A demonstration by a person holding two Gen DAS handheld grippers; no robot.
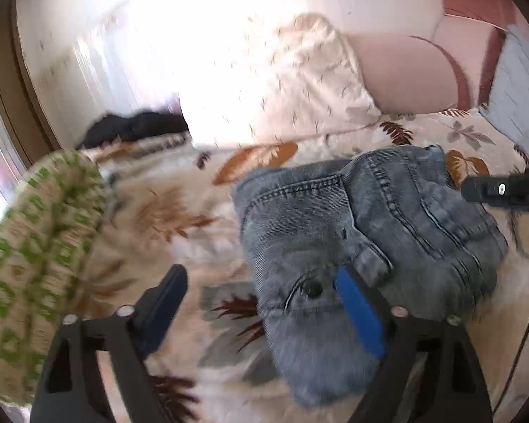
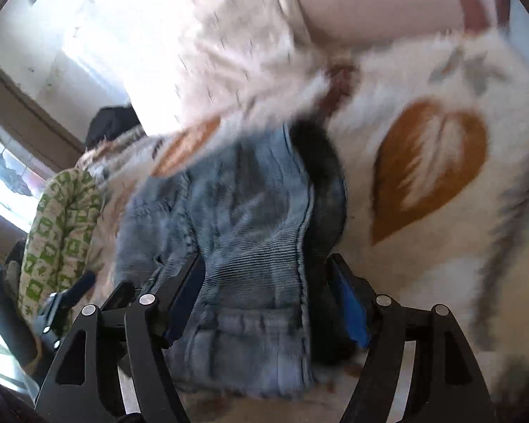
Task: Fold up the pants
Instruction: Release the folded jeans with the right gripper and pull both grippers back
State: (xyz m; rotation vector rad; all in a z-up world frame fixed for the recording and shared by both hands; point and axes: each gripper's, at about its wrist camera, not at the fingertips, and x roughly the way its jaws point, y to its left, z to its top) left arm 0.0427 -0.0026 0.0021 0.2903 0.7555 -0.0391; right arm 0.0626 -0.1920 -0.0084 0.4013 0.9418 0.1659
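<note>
— Where are the jeans (image 1: 366, 257)?
— Folded mid-bedspread (image 1: 180, 218). My left tongs (image 1: 261, 303) are spread, empty; my right tongs (image 2: 268, 299) straddle the denim edge, unpinched.
— Risk?
— Withdrawing could snag and unfold it.

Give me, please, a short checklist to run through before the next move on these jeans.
1. Jeans folded into a compact bundle on the leaf-print blanket: ok.
2. Left gripper open, pads off the denim: ok.
3. Right gripper open around the bundle's edge; whether its pads press the denim: cannot tell.
4. Fold edges lined up squarely: cannot tell, both views are blurred.
5. Green-patterned cushion lies apart from the jeans: ok.
</note>
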